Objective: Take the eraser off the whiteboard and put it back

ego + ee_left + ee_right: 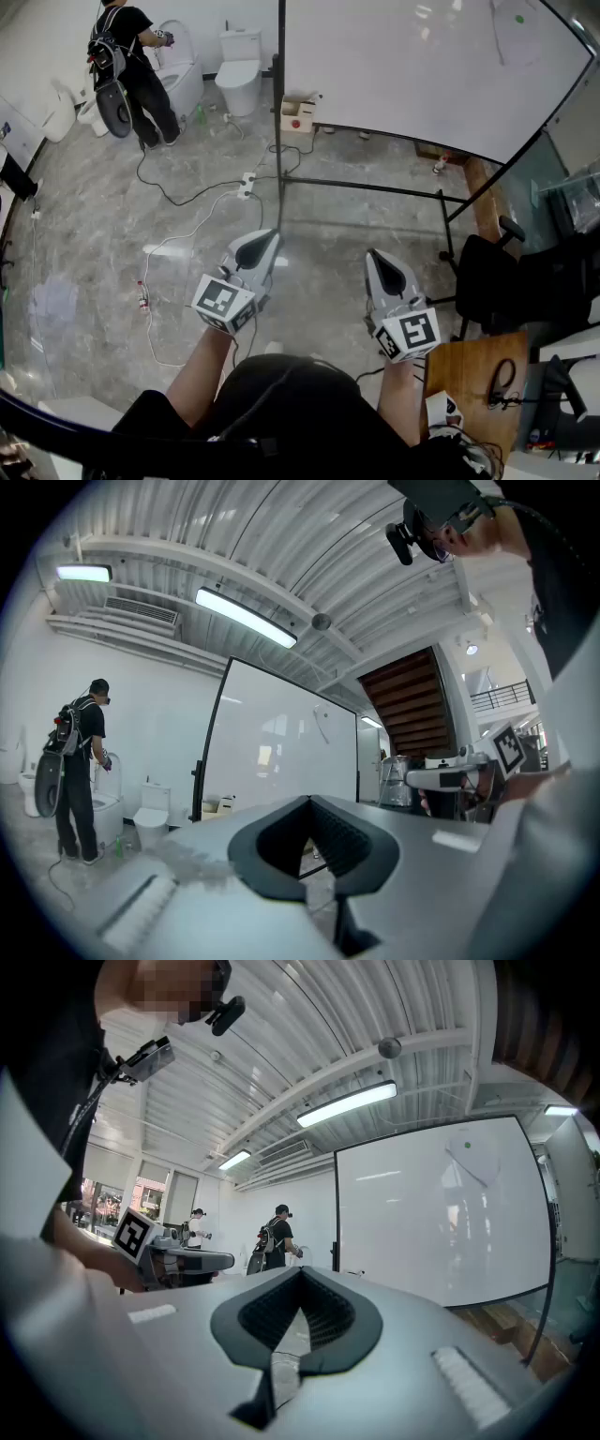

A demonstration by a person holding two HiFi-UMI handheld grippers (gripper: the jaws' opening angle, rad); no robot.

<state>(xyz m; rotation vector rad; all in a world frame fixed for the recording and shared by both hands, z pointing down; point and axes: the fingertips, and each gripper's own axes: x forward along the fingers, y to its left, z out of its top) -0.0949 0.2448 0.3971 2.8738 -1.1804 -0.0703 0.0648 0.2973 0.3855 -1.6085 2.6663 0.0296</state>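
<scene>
The whiteboard [403,66] stands on a black frame across the floor ahead of me; it also shows in the left gripper view [281,752] and the right gripper view [441,1213]. High on its right part sticks a pale flat piece with a green dot [517,22] [468,1150], which looks like the eraser. My left gripper [265,236] [309,800] is held level in front of my body, shut and empty. My right gripper [375,255] [302,1270] is beside it, also shut with nothing in it. Both are far short of the board.
A person with a backpack [127,56] stands by white toilets [239,58] at the far left. Cables [187,234] and a power strip lie on the marble floor. A cardboard box [297,114] sits at the board's foot. A black chair [497,277] and wooden desk [478,375] stand at my right.
</scene>
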